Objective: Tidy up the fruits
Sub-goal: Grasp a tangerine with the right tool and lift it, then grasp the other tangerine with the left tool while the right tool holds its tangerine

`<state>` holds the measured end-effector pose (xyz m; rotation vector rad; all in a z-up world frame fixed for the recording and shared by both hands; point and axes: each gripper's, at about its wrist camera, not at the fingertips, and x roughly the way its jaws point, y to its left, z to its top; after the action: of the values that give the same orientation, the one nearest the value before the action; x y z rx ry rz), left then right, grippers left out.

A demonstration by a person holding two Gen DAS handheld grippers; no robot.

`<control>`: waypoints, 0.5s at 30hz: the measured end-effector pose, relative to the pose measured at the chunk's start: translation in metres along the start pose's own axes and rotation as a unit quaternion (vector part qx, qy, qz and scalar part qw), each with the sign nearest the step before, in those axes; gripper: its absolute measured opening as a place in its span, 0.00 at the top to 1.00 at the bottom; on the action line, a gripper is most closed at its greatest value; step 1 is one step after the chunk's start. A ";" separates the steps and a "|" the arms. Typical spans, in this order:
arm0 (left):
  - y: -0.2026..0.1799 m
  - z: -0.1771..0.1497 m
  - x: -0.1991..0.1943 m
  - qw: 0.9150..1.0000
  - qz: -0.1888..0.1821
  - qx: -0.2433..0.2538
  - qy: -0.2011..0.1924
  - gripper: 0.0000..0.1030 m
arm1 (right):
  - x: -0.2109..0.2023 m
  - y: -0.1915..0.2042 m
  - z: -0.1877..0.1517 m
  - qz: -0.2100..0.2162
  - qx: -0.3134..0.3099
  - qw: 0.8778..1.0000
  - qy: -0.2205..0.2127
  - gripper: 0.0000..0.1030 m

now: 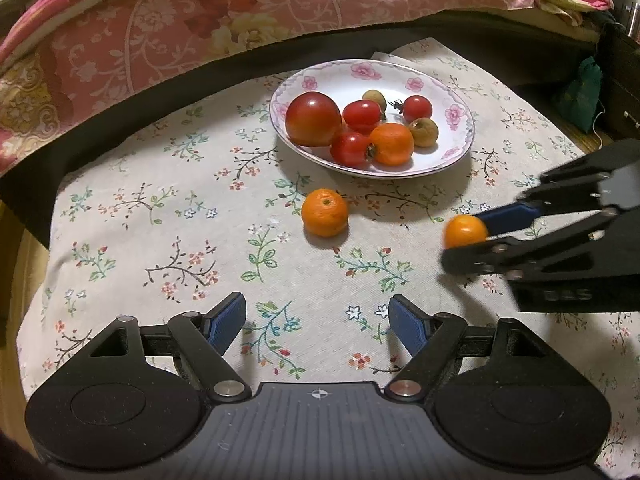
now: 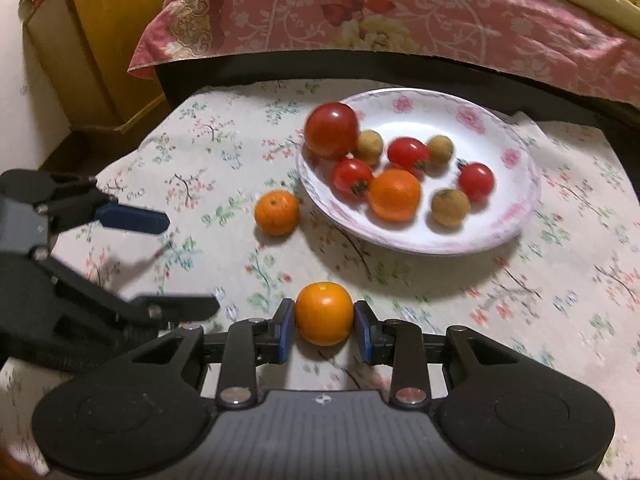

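Right tongs (image 2: 324, 326) pinch a smooth round orange fruit (image 2: 324, 313) over the floral-clothed tabletop (image 2: 200, 152); left tongs (image 1: 318, 326) spread, holding nothing.

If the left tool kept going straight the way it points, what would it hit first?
Probably the loose orange on the cloth, slightly left of the open left tool's line; the plate lies beyond. Depth is uncertain.

A home, most likely a bedroom. At twelve o'clock a bed (image 2: 400, 12) lies under a pink floral quilt (image 1: 208, 20), with a yellow wooden cabinet (image 2: 100, 40) at ten o'clock in the right wrist view. The surface wears a flowered cloth (image 1: 160, 220), and a rose-patterned plate (image 1: 452, 92) holds fruit. A green pouch (image 1: 580, 92), its make unclear, hangs at two o'clock.
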<state>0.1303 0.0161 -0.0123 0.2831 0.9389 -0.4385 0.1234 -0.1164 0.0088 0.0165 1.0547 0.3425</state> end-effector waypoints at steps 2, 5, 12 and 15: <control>-0.002 0.001 0.002 1.000 0.000 0.002 0.000 0.19 | -0.007 -0.005 -0.005 -0.001 0.008 1.000 0.003 0.69; -0.005 0.004 0.004 1.000 -0.002 0.005 -0.002 0.19 | -0.019 -0.009 -0.011 -0.001 0.019 1.000 0.002 0.69; -0.008 0.006 0.010 1.000 -0.001 0.009 -0.006 0.18 | -0.030 -0.014 -0.020 0.010 0.042 0.999 -0.001 0.69; -0.007 0.007 0.014 1.000 0.002 0.009 -0.010 0.18 | -0.028 -0.015 -0.019 0.014 0.044 0.999 -0.002 0.69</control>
<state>0.1390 0.0034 -0.0196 0.2972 0.9151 -0.4450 0.0988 -0.1411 0.0212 0.1103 1.0662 0.3223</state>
